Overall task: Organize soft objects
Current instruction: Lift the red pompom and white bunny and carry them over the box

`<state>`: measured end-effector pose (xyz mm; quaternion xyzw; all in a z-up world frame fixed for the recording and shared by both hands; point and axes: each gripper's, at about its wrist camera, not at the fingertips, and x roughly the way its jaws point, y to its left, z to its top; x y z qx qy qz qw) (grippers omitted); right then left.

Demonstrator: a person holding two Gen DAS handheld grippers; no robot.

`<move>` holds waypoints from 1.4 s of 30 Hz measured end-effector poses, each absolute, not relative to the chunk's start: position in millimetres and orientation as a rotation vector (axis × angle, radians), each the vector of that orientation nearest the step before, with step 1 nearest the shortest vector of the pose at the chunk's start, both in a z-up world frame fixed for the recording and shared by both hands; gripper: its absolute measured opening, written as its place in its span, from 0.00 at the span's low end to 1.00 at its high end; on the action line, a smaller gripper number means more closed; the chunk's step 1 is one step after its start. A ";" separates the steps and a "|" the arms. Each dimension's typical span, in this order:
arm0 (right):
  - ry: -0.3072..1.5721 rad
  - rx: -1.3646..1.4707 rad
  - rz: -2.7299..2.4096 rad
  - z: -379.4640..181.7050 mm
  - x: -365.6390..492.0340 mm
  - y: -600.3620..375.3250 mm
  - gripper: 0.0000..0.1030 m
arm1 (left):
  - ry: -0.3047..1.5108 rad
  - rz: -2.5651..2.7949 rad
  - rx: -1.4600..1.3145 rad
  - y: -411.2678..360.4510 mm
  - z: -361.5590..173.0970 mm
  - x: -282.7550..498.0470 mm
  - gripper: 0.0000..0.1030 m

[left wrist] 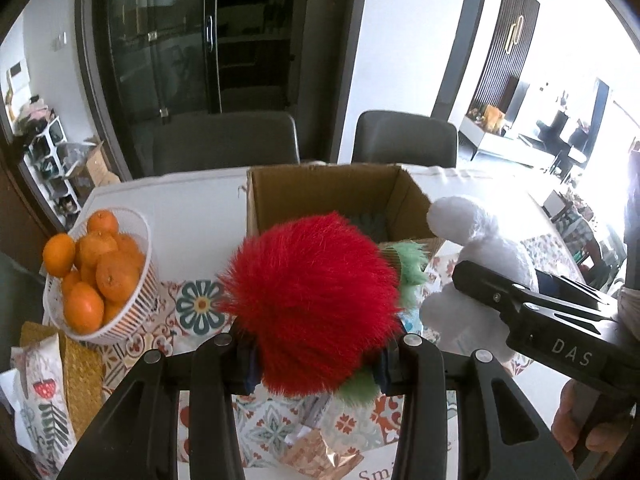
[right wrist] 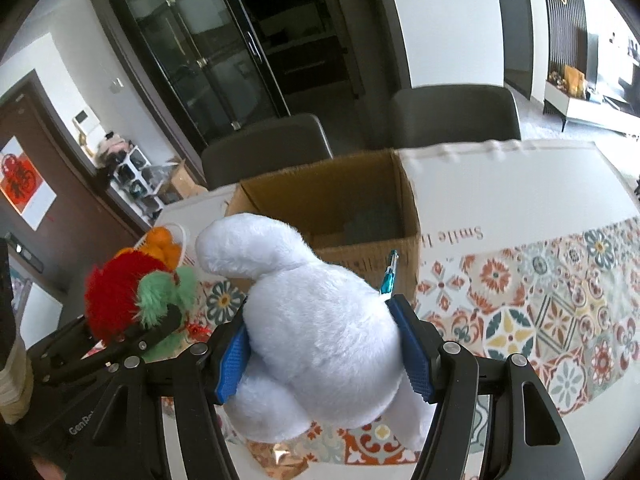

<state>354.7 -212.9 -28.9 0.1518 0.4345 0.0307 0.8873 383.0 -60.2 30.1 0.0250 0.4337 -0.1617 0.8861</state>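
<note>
**Desk:** Nearest the lens, what fills the picture?

**Photographer:** Red fur. Left gripper (left wrist: 316,354) pinches a red-and-green fuzzy toy (left wrist: 316,304) between its blue pads, held clear of the patterned surface (right wrist: 540,300). Just short of the cardboard box (left wrist: 332,196), the toy hangs in front of the near wall, the open top straight ahead along the fingers.

**Desk:** And the other hand?

**Photographer:** Right gripper (right wrist: 326,354) is clamped on a white plush (right wrist: 316,320), its long body pointing up and away, head end (right wrist: 240,246) leaning toward the box's near-left corner. Both toys sit on the near side of the box, side by side, the red one to the plush's left.

**Desk:** Which goes in first?

**Photographer:** Likely either; both look about equally close. The box already seems to hold something grey-green. A basket of oranges (left wrist: 100,276) stands left of the box.
</note>
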 end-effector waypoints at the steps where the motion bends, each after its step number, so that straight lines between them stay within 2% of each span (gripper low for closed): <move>1: 0.891 0.312 0.064 -25.0 356.3 -213.6 0.64 | 0.894 -0.336 0.053 -60.5 33.1 383.9 0.40; 23: 0.787 0.238 0.087 14.0 403.3 -215.3 0.64 | 0.834 -0.364 0.043 -67.7 55.1 432.9 0.40; 42: 0.887 0.213 0.111 -29.8 474.8 -218.3 0.65 | 0.924 -0.346 0.067 -83.4 14.3 503.0 0.40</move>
